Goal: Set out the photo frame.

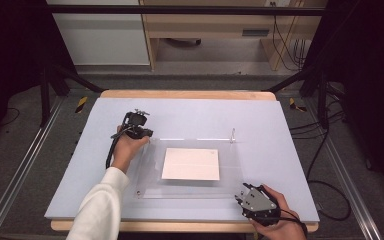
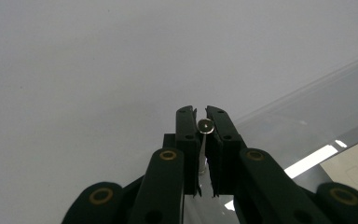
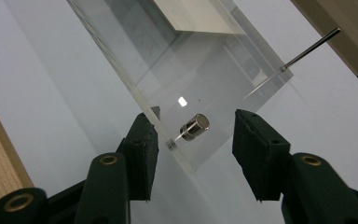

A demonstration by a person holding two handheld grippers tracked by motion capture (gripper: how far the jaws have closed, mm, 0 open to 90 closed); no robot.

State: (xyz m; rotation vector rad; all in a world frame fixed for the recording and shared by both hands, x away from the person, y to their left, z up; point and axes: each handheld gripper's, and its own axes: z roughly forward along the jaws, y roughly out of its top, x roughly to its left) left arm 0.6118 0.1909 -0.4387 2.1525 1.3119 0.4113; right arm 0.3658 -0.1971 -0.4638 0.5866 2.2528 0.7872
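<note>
Standing between the right gripper (image 3: 193, 149)'s parted jaws, metal cap (image 3: 195, 126); left jaws clamp pin (image 2: 205, 135).

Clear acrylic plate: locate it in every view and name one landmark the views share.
High view: the clear acrylic plate lies flat at mid-table.
Left gripper view: its corner and edge fill the lower right.
Right gripper view: it runs from top centre down to the jaws.
Shared landmark: the white sheet at the plate.
</note>
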